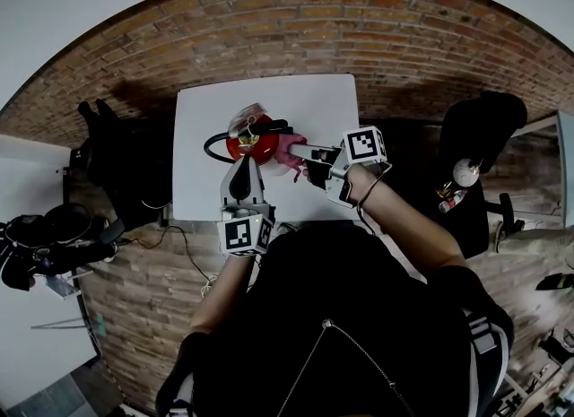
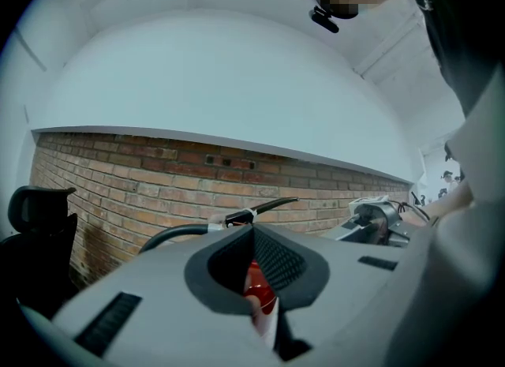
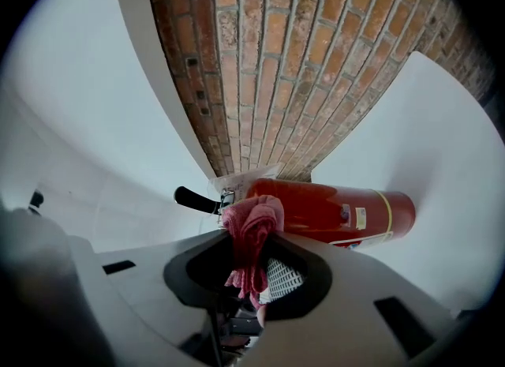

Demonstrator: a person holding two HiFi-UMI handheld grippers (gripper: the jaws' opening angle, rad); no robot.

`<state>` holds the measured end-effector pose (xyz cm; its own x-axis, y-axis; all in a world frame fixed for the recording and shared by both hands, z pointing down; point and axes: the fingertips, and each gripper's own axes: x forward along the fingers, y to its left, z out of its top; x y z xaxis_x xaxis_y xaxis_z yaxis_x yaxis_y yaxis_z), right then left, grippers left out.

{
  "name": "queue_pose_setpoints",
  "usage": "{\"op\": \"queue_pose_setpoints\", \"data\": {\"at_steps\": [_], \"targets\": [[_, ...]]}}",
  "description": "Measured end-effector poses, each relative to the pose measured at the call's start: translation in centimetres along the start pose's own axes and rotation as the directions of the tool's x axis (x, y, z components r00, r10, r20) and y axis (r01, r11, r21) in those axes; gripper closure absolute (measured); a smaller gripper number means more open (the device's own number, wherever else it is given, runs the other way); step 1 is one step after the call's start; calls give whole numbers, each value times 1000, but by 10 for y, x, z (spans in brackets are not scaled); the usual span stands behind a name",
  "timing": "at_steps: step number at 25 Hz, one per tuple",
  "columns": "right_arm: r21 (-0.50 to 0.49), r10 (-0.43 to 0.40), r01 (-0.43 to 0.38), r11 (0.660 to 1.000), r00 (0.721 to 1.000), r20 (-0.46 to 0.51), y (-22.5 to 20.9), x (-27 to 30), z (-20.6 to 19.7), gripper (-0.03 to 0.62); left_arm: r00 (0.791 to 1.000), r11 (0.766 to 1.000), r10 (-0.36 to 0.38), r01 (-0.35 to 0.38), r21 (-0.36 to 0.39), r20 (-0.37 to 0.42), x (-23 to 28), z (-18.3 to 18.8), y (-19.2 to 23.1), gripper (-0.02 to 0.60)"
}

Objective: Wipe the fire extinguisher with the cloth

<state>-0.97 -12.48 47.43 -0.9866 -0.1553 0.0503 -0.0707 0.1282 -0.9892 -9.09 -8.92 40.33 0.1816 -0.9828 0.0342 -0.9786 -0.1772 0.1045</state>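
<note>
Right gripper [image 3: 251, 261] is clamped on a pink cloth [image 3: 252, 227]. The bunch of cloth sticks out past the jaws and lies against the red extinguisher [image 3: 331, 211] near its neck. Left gripper [image 2: 254, 282] has its jaws narrow on the red body, from the near edge side. From above, the extinguisher seems to stand upright about the middle of the table [image 1: 202, 119]. Its long axis then goes up and down, and I judge the wipe should follow it. Only the head view shows both grippers on it. Only the right gripper view shows the labels [image 3: 359, 217].
</note>
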Motion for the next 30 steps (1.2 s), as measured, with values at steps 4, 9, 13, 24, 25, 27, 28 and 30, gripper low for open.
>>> {"op": "queue_pose_setpoints", "data": {"at_steps": [4, 9, 13, 24, 25, 27, 28, 30], "targets": [[31, 66, -67, 997, 997, 37, 12, 0, -1, 488, 1000, 1000, -8, 8, -3, 0, 0, 2, 2, 571], [52, 153, -156, 986, 986, 65, 24, -3, -8, 488, 1000, 1000, -26, 26, -8, 4, -1, 2, 3, 571], [41, 155, -158, 987, 985, 81, 15, -10, -14, 488, 999, 999, -41, 41, 0, 6, -3, 1, 7, 571], [22, -82, 80, 997, 985, 152, -102, -35, -32, 488, 998, 998, -56, 56, 1, -13, -6, -6, 21, 571], [43, -113, 108, 993, 981, 157, -118, -37, -35, 488, 998, 998, -57, 57, 3, -16, -6, -7, 22, 571], [79, -172, 161, 984, 972, 161, -150, -38, -42, 488, 998, 998, -57, 58, 4, -26, -7, -8, 24, 571], [92, -200, 187, 978, 967, 160, -165, -39, -46, 488, 998, 998, -58, 58, 4, -33, -8, -10, 26, 571], [116, -247, 231, 966, 956, 158, -195, -37, -53, 488, 997, 998, -62, 63, 10, -41, -10, -11, 28, 571]]}}
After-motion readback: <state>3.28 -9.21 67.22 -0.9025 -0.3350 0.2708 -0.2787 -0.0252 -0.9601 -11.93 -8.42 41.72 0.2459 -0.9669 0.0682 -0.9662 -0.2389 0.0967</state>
